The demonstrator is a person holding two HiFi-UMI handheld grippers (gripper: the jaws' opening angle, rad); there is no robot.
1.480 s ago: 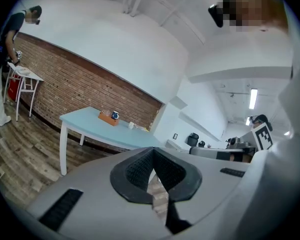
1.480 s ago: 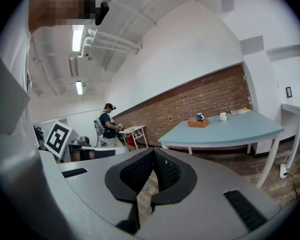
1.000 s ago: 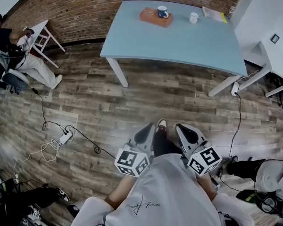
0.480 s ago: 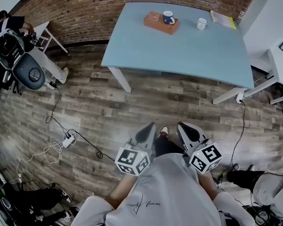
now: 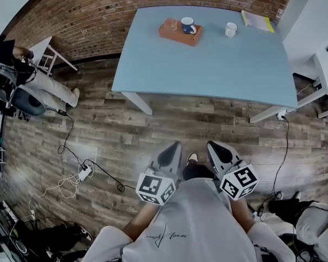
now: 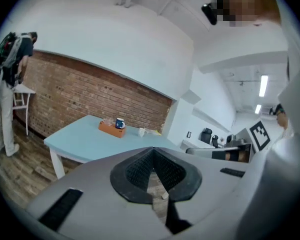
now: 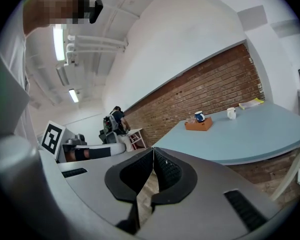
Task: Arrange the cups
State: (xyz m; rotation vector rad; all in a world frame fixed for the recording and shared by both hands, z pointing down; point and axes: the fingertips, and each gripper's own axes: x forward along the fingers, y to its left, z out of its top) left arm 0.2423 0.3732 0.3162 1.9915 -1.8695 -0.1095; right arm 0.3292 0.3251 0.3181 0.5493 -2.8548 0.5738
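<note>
A light blue table (image 5: 208, 64) stands ahead by the brick wall. On its far side an orange-brown tray (image 5: 179, 31) carries a dark blue mug (image 5: 187, 25) and a clear glass (image 5: 170, 24). A white cup (image 5: 230, 29) stands alone to the tray's right. The same tray (image 6: 111, 129), blue mug (image 7: 199, 117) and white cup (image 7: 231, 113) show small in both gripper views. My left gripper (image 5: 169, 153) and right gripper (image 5: 218, 150) are held close to my body over the wooden floor, well short of the table. Both are shut and empty.
A yellow-edged book (image 5: 258, 21) lies at the table's far right corner. White furniture (image 5: 325, 53) stands to the right. A seated person (image 5: 22, 75) and a white stool (image 5: 46, 51) are at the left. Cables and a power strip (image 5: 83, 172) lie on the floor.
The table has come nearer and fills more of the head view. Both grippers kept their place in front of my body and stayed shut.
</note>
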